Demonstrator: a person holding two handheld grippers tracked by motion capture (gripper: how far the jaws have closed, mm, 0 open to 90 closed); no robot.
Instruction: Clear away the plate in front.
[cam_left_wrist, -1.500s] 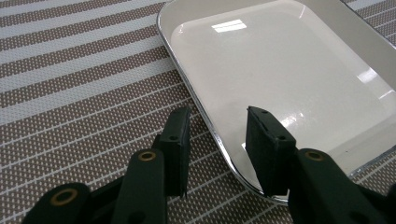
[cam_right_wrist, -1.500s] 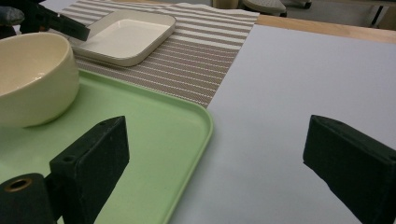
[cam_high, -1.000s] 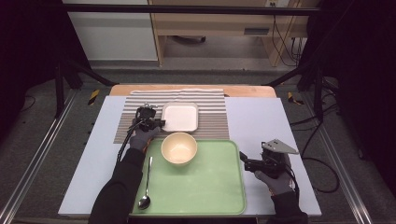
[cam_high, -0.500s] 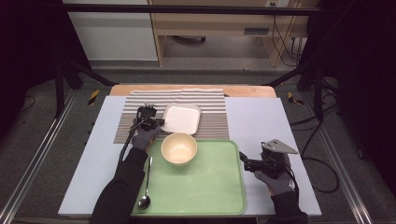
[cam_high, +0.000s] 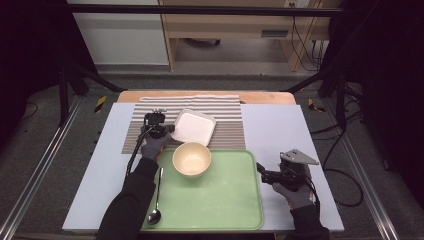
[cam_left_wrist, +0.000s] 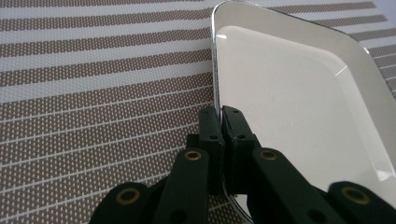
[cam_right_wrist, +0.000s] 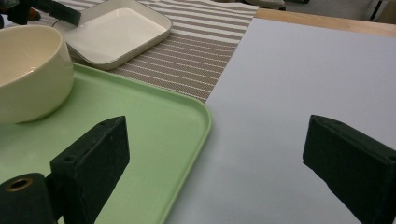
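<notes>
The left gripper has just been closing its fingers on the nine o'clock rim of the white square plate, which lies on the striped mat. At six o'clock of the plate, a cream bowl stands on the green tray. At the tray's three o'clock edge, the right gripper rests on the bench.

We list a cream bowl and spoon on a green tray (striped mat beyond).
</notes>
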